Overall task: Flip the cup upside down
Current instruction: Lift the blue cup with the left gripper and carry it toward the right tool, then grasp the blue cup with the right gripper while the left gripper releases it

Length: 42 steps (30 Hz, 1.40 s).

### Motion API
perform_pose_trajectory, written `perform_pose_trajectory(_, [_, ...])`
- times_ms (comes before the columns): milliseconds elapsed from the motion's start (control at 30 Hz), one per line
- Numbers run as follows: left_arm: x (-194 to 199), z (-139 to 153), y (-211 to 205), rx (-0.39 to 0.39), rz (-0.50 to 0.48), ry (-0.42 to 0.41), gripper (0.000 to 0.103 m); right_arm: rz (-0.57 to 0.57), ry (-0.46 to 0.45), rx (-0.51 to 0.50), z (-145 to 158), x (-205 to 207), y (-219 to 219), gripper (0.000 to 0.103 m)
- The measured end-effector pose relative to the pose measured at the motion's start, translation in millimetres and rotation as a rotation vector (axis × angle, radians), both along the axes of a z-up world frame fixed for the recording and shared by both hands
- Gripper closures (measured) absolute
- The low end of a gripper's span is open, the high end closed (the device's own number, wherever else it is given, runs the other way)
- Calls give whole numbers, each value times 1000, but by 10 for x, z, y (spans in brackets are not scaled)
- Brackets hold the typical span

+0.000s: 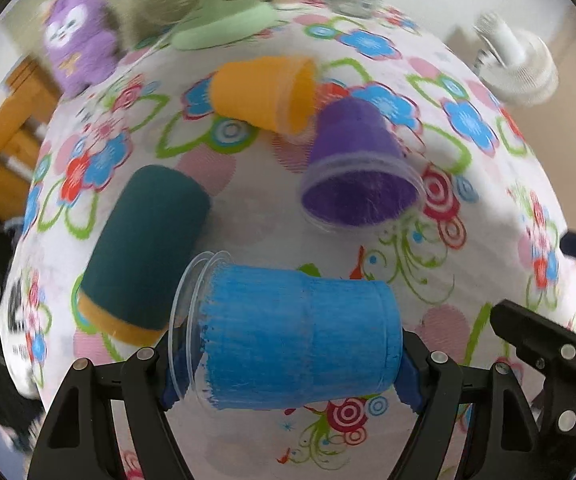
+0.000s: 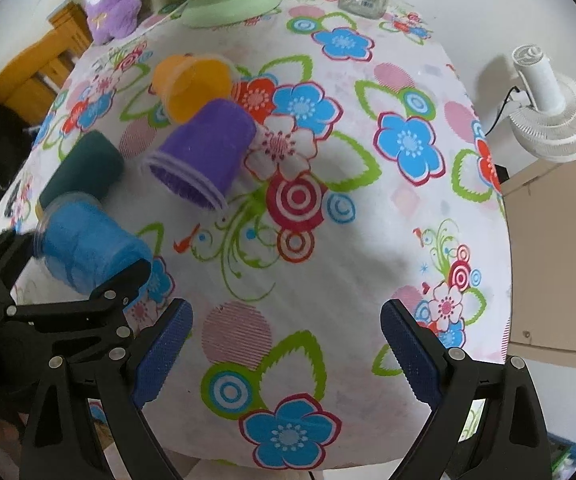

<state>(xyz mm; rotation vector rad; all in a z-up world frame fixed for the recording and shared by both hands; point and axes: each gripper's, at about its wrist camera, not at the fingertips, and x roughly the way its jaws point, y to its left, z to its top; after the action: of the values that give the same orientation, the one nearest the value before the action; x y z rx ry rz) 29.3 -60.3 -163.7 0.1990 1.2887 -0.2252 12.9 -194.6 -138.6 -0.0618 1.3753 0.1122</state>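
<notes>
A blue cup (image 1: 300,336), clear plastic with rough blue colouring, lay sideways above the floral tablecloth (image 2: 368,240), rim to the left. The left gripper (image 1: 288,376) was clamped on its sides. The right gripper (image 2: 285,354) hovered spread wide, holding nothing. Beyond lay a purple cup (image 1: 358,168), an orange cup (image 1: 265,94) and a dark green cup (image 1: 147,248), all tipped over and empty.

The left tool (image 1: 288,376) pads sit mostly hidden behind the blue cup (image 1: 296,336); the plush toy (image 1: 77,38) is blurred
</notes>
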Motion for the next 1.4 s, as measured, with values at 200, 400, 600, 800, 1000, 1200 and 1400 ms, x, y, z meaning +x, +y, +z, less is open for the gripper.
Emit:
perform_pose_trajectory(200, [-46, -136, -145, 17, -213, 11, 21, 20, -3, 9, -106, -95, 21, 6])
perform_pose_trajectory(400, [-111, -211, -298, 75, -386, -43, 21, 69, -78, -1, -132, -202, 96, 6])
perform_pose_trajectory(600, [-96, -327, -341, 28, -449, -16, 7, 39, -67, 53, -234, -192, 32, 6])
perform_pose_trajectory(800, [-154, -328, -369, 57, -410, 4, 2, 99, -104, 87, -213, -230, 52, 6])
perform_pose_trajectory(1000, [-372, -24, -130, 74, -266, 15, 0, 186, -163, 125, 72, -326, 119, 6])
perform_pose_trajectory(1200, [-654, 144, 185, 108, -127, 13, 0, 299, -287, 185, 286, -513, 354, 7])
perform_pose_trajectory(1400, [-825, 97, 367, 37, -24, 57, 0, 353, -372, 134, 298, -660, 531, 11])
